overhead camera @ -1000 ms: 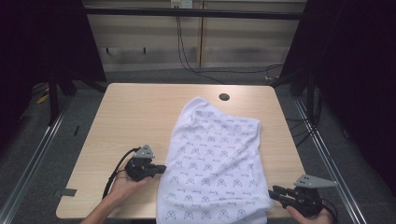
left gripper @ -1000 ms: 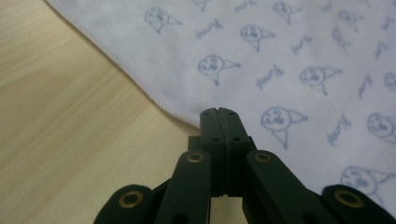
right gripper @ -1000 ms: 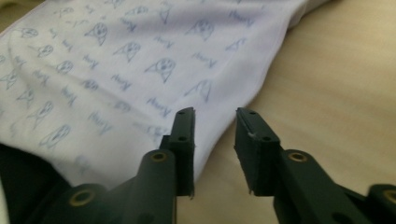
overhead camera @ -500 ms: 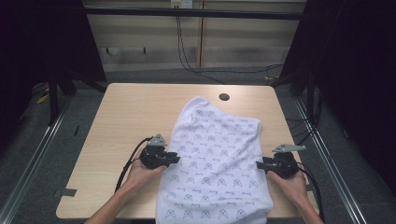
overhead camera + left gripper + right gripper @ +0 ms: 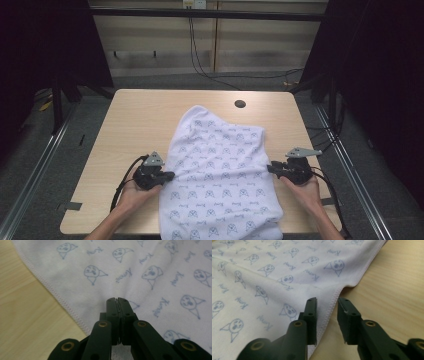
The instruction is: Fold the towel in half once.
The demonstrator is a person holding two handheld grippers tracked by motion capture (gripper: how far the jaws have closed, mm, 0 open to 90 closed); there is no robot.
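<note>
White printed cloth lies lengthwise down the table between my claws. My left gripper is clenched on its left side; my right gripper gapes astride the right hem.

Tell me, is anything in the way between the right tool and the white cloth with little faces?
No, nothing visible is in the way. The right tool is open, and the stitched edge of the white cloth runs right between its jaws on the wooden table.
</note>
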